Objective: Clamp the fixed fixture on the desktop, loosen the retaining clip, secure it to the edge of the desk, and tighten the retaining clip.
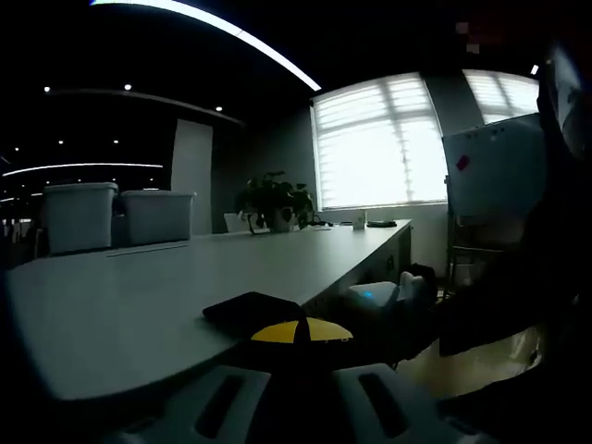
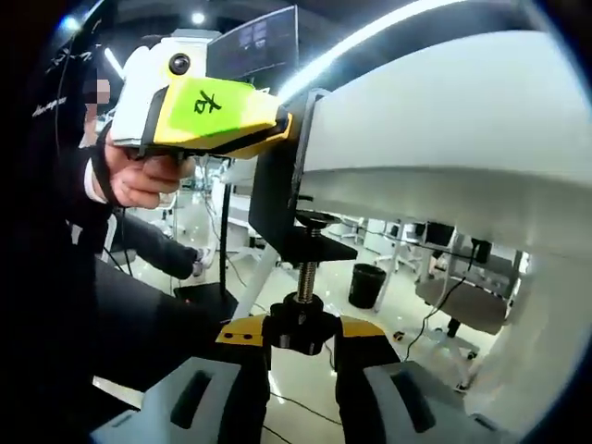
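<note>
Your right gripper [image 2: 302, 344] sits below the desk [image 2: 444, 139], its yellow-tipped jaws clamped on the black round knob [image 2: 298, 326] of the threaded metal screw [image 2: 305, 277]. The matte black C-shaped fixture [image 2: 277, 199] wraps the smooth white desk's edge, its screw pad under it. Your left gripper [image 2: 208, 111], w/ a green label, holds the fixture's top plate [image 1: 254, 310] at the desk's edge; can't tell its jaw gap.
</note>
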Tool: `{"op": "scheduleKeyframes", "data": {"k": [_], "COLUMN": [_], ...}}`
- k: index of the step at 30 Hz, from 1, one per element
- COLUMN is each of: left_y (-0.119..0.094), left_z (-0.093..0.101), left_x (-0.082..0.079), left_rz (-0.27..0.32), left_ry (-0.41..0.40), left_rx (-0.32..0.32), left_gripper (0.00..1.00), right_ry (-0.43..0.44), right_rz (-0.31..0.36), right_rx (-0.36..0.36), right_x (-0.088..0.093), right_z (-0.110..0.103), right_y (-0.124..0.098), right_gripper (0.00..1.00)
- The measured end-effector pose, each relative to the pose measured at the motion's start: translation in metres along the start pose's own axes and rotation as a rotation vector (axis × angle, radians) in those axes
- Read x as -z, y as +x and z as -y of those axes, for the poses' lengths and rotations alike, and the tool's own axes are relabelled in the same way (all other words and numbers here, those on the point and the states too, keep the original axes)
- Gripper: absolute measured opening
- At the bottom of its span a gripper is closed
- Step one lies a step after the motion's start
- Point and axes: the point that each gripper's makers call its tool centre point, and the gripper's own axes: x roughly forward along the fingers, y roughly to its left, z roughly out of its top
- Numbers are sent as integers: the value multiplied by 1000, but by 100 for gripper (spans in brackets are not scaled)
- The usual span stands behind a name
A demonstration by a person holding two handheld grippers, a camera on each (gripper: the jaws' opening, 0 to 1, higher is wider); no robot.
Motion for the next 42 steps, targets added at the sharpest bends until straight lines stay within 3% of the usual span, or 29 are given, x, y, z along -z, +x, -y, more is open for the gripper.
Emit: {"op": "scheduleKeyframes", "data": {"k": [3, 6, 8, 12, 15, 19, 23, 28, 32, 34, 37, 42], "left_y": [1, 2, 1, 1, 0, 0, -1, -1, -1, -1, -1, -1], "left_z": [1, 1, 2, 2, 3, 3, 3, 2, 1, 1, 1, 1], "left_x": [1, 1, 1, 1, 1, 1, 1, 0, 0, 0, 0, 0], "left_rz": [-1, -1, 2, 5, 5, 1, 7, 8, 12, 13, 14, 15], "left_ry": [1, 7, 3, 9, 16, 36, 27, 26, 20, 19, 15, 15], "left_rx": [2, 1, 5, 15, 27, 35, 47, 61, 64, 62, 61, 54], "left_gripper": [2, 2, 2, 2, 2, 2, 2, 2, 2, 2, 2, 2], "right_ry": [62, 97, 77, 86, 109, 156, 173, 171, 138, 199, 184, 159], "right_rz": [-24, 46, 40, 80, 46, 13, -3, -15, -10, -12, -45, -34], "right_rx": [57, 142, 230, 500, 653, 785, 936, 957, 959, 957, 967, 973], "right_x": [3, -8, -6, -8, -2, -1, -1, -1, -6, -2, 4, -2], "right_z": [3, 2, 3, 14, 19, 16, 15, 7, 12, 14, 15, 16], "right_y": [-2, -5, -10, -23, -29, -26, -28, -20, -19, -17, -17, -19], "right_gripper": [24, 29, 31, 33, 40, 50, 50, 48, 47, 42, 37, 35]}}
